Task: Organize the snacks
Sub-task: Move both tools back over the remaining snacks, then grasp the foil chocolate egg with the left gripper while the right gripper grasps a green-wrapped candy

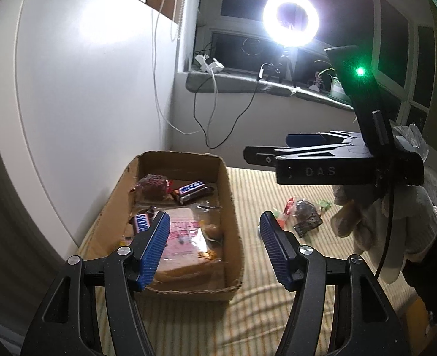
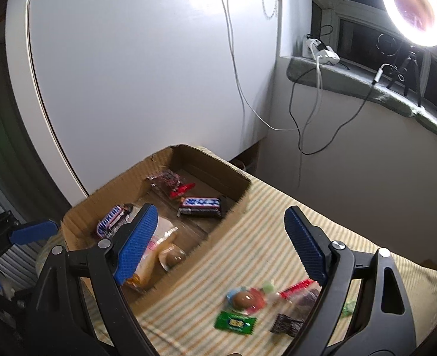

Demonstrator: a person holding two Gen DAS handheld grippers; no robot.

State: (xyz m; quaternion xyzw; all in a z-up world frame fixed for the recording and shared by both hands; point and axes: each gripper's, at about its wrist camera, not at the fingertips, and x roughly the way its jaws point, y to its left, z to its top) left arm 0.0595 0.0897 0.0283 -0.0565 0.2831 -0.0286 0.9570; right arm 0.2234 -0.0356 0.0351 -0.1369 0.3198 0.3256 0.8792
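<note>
A cardboard box (image 1: 230,207) (image 2: 212,234) sits on a striped cloth and holds Snickers bars (image 1: 193,191) (image 2: 202,206), a dark wrapped cake (image 1: 153,187) and a pink-labelled bread pack (image 1: 185,237). Loose snacks lie on the cloth right of the box: a green candy (image 2: 234,323), a round egg-like snack (image 2: 245,298), a dark packet (image 1: 307,218) (image 2: 286,323). My left gripper (image 1: 215,246) is open and empty over the box's near right corner. My right gripper (image 2: 218,243) is open and empty above the box's edge and the loose snacks; it also shows in the left wrist view (image 1: 266,148).
A white cabinet (image 2: 144,74) stands behind the box. A windowsill (image 1: 248,81) carries a bright ring light (image 1: 291,19) on a tripod, chargers and hanging cables (image 2: 301,118). The striped cloth (image 2: 278,207) covers the surface right of the box.
</note>
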